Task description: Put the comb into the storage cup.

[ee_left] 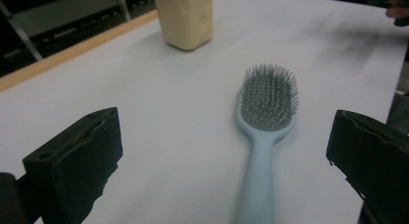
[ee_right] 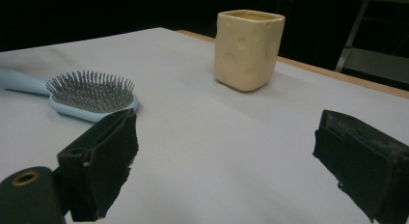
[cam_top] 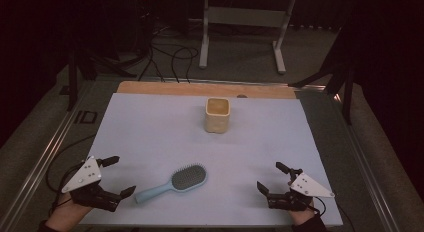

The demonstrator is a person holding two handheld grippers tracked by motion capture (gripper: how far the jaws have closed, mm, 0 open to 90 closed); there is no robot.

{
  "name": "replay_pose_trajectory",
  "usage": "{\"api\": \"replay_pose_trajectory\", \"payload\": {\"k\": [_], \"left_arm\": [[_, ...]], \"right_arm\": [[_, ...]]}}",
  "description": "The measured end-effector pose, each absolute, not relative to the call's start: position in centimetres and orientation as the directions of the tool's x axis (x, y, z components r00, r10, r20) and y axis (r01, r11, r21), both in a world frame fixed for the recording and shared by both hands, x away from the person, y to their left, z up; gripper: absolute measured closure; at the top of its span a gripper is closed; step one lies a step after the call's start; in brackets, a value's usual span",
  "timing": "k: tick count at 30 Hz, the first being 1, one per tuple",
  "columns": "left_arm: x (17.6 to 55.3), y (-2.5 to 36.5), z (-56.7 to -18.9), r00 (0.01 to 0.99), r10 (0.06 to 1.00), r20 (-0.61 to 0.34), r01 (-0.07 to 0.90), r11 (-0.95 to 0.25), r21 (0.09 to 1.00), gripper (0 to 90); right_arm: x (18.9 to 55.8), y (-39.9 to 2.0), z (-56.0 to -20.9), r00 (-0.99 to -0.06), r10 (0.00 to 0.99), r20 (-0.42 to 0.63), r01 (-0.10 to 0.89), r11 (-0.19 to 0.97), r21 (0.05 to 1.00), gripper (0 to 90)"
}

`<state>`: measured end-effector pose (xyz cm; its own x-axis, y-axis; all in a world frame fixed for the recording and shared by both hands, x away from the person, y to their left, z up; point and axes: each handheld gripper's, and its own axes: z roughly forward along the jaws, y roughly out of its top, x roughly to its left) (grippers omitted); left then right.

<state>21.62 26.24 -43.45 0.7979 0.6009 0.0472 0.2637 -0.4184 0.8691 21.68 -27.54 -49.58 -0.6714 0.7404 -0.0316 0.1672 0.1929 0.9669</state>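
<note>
A light blue hairbrush with grey bristles lies bristles-up on the pale blue sheet, its handle pointing toward the near left. Upright at the far middle of the sheet is a cream square cup. My left gripper rests open at the near left, its jaws wide apart just left of the brush handle's end. At the near right my right gripper is open too, with nothing between its jaws.
The sheet covers a wooden table whose far edge shows as a tan strip. Metal rails run along both sides. Cables and a grey stand are on the floor beyond the table.
</note>
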Motion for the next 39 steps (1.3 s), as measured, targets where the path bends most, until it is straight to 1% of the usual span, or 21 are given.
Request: {"api": "replay_pose_trajectory", "payload": {"k": [12, 19, 23, 26, 27, 29, 32, 37, 39], "left_arm": [[22.5, 23.7, -42.9, 0.835, 0.549, 0.050, 0.288, -0.512, 0.809, 0.0], [23.2, 22.6, -42.9, 0.840, 0.540, 0.059, 0.312, -0.568, 0.761, 0.0], [23.5, 22.2, -42.8, 0.846, 0.531, 0.042, 0.329, -0.581, 0.744, 0.0], [23.7, 21.7, -42.7, 0.851, 0.523, 0.047, 0.333, -0.607, 0.722, 0.0], [23.9, 21.5, -42.7, 0.855, 0.518, 0.036, 0.341, -0.612, 0.713, 0.0], [23.9, 21.1, -42.7, 0.870, 0.491, 0.050, 0.325, -0.645, 0.691, 0.0], [24.0, 20.7, -42.7, 0.876, 0.480, 0.043, 0.334, -0.668, 0.665, 0.0], [24.2, 20.1, -42.9, 0.875, 0.482, 0.045, 0.352, -0.698, 0.624, 0.0], [24.4, 19.6, -42.9, 0.877, 0.477, 0.055, 0.356, -0.723, 0.592, 0.0]], "right_arm": [[21.7, -27.6, -49.6, -0.674, 0.738, -0.030, 0.168, 0.192, 0.967, 7.9], [21.7, -27.5, -49.6, -0.678, 0.734, -0.036, 0.168, 0.203, 0.965, 7.9], [21.7, -27.5, -49.7, -0.678, 0.734, -0.031, 0.172, 0.200, 0.965, 7.9], [21.7, -27.5, -49.6, -0.677, 0.735, -0.031, 0.171, 0.198, 0.965, 7.9], [21.8, -27.6, -49.7, -0.679, 0.733, -0.029, 0.172, 0.197, 0.965, 7.9], [21.8, -27.5, -49.7, -0.681, 0.732, -0.027, 0.176, 0.200, 0.964, 7.9], [21.7, -27.5, -49.6, -0.681, 0.732, -0.028, 0.174, 0.200, 0.964, 7.9], [21.8, -27.6, -49.6, -0.680, 0.732, -0.026, 0.174, 0.195, 0.965, 7.9], [21.8, -27.5, -49.7, -0.680, 0.733, -0.028, 0.173, 0.197, 0.965, 7.9]]}}
